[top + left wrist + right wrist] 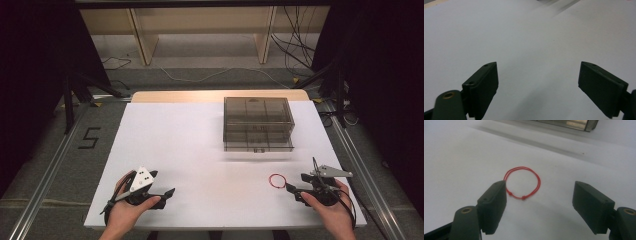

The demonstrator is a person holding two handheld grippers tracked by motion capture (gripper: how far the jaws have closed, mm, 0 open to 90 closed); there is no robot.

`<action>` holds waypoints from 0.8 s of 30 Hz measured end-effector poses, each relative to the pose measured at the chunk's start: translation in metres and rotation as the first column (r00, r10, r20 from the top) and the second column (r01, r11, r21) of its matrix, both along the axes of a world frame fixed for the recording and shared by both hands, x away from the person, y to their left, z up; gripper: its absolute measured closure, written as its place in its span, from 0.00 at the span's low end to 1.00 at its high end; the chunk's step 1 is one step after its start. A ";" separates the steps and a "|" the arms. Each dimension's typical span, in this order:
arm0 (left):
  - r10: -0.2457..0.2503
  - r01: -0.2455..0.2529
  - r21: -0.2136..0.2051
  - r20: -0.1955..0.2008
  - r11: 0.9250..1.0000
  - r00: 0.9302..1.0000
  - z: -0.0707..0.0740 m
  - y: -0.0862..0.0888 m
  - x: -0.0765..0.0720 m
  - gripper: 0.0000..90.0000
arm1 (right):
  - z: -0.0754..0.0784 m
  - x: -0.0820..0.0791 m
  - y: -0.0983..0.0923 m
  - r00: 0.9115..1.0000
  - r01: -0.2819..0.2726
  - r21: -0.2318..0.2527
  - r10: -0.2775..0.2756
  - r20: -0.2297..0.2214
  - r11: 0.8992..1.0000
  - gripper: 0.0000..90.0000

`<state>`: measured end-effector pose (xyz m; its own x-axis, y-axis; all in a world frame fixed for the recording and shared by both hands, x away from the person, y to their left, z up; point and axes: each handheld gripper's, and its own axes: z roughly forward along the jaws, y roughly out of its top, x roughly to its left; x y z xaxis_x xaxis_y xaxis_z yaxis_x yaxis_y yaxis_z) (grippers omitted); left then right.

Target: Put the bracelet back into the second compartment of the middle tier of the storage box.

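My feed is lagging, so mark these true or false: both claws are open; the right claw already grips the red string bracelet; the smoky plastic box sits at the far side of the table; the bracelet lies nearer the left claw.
1. Both claws are open. True: the left claw and right claw both stand with jaws spread wide.
2. The right claw grips the red string bracelet. False: it lies flat on the table, ahead of the jaws.
3. The smoky plastic box sits at the far side. True.
4. The bracelet lies nearer the left claw. False: it lies just ahead of the right claw.
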<state>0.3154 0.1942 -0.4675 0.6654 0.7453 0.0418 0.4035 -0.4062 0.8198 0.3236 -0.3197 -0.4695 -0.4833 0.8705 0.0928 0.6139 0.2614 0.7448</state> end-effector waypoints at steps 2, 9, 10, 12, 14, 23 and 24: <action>-0.002 0.002 -0.003 -0.001 1.000 1.000 0.000 -0.001 0.000 0.18 | 0.000 0.000 -0.001 1.000 0.016 0.001 -0.016 -0.009 1.000 0.32; -0.004 0.004 -0.009 0.004 1.000 1.000 0.001 -0.002 -0.002 0.18 | 0.000 0.006 0.000 0.999 0.026 -0.023 -0.027 -0.043 0.999 0.47; -0.003 0.003 -0.009 0.003 1.000 1.000 0.001 -0.003 -0.002 0.18 | 0.000 0.007 0.000 0.999 0.023 -0.026 -0.024 -0.045 0.999 0.49; -0.004 0.004 -0.001 -0.006 1.000 1.000 0.000 -0.003 -0.001 0.18 | 0.000 0.011 0.001 0.999 0.018 -0.037 -0.020 -0.050 0.999 0.52; -0.004 0.004 -0.001 -0.006 1.000 1.000 -0.001 -0.003 -0.001 0.18 | -0.002 0.016 0.003 0.998 0.009 -0.053 -0.012 -0.061 0.999 0.57; -0.003 0.003 0.000 -0.004 1.000 1.000 -0.001 -0.004 -0.001 0.18 | -0.007 0.029 0.014 0.993 -0.008 -0.072 -0.001 -0.120 0.997 0.67; -0.004 0.004 0.001 -0.003 1.000 1.000 -0.001 -0.004 -0.001 0.18 | -0.007 0.028 0.016 0.992 -0.012 -0.076 0.002 -0.125 0.997 0.68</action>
<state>0.3139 0.1898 -0.4685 0.6688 0.7424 0.0404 0.4045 -0.4089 0.8180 0.3515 -0.3032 -0.4762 -0.4780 0.8742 0.0860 0.6991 0.3193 0.6398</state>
